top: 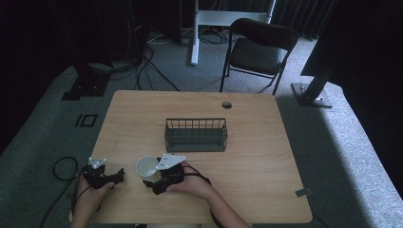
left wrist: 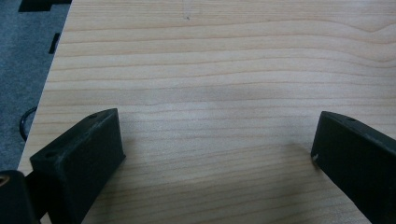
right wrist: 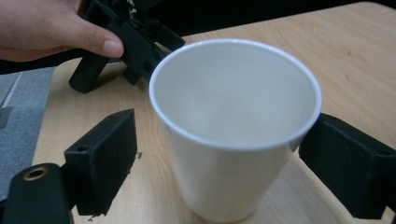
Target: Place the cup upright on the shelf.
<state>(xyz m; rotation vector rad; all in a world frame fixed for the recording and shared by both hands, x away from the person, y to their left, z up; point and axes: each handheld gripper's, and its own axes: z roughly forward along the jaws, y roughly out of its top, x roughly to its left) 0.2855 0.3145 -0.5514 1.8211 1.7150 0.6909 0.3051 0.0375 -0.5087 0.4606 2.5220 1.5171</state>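
A white paper cup (top: pixel 145 166) stands upright and empty near the table's front left. My right gripper (top: pixel 152 176) is open around it. In the right gripper view the cup (right wrist: pixel 233 112) sits between the black jaws of the right gripper (right wrist: pixel 217 140); the left jaw stands a little apart from the cup wall and the right jaw is at its rim. My left gripper (top: pixel 116 175) rests by the table's front-left corner, open, with bare wood between the jaws of the left gripper (left wrist: pixel 212 135). It also appears beyond the cup as the left gripper (right wrist: pixel 126 37), held by a hand (right wrist: pixel 46 23).
A dark wire basket (top: pixel 196 135) stands empty at the table's middle, behind the cup. The wooden table (top: pixel 256 156) has a cable hole (top: pixel 226 104) near its far edge. A folding chair (top: pixel 256 50) stands beyond the table. A cable loop (top: pixel 64 167) lies on the floor at left.
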